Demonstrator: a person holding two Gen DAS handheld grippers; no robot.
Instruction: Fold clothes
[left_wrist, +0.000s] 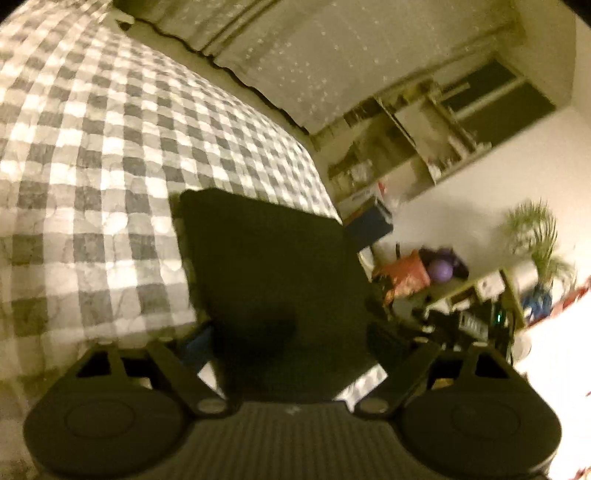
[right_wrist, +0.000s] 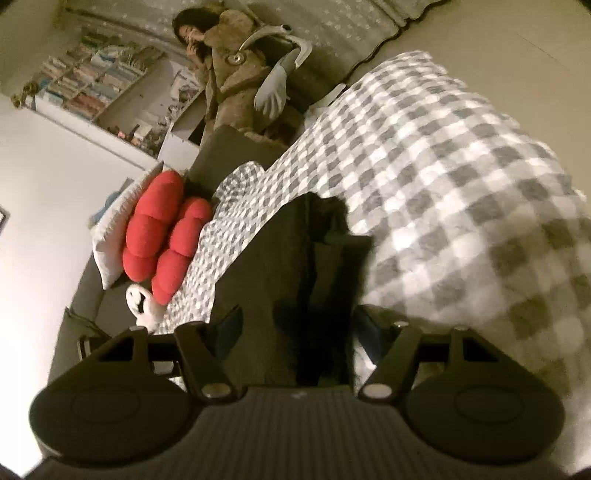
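Left wrist view first: the left gripper (left_wrist: 288, 332) has its jaws spread wide, and a dark garment (left_wrist: 273, 266) sits between them, lying flat on the checkered bedspread (left_wrist: 92, 147). It's blurry down near the fingertips, so I can't tell if the pads actually touch the cloth. The garment's far edge is straight and its left edge runs clean down the checks. Its right side sits right at the bed's edge, so no slack there. Left of the garment there's lots of bare bedspread. Past the bed edge it's cluttered: a wall shelf (left_wrist: 406, 147), a purple ball (left_wrist: 441, 271), a plant (left_wrist: 535, 236) and a low unit.

Right wrist view: the right gripper (right_wrist: 295, 325) is spread too, the same dark garment (right_wrist: 310, 266) running up between the fingers. Again too dark to say whether the pads touch it. Here you can see a fold line down the middle and a stepped top edge. Plenty of open bedspread (right_wrist: 443, 166) on the right. On the left it's tighter: red cushions (right_wrist: 162, 236), a white pillow (right_wrist: 110, 229), a small white plush (right_wrist: 142, 301). A person (right_wrist: 229, 74) stands at the far end of the bed, beside a bookshelf (right_wrist: 92, 81).
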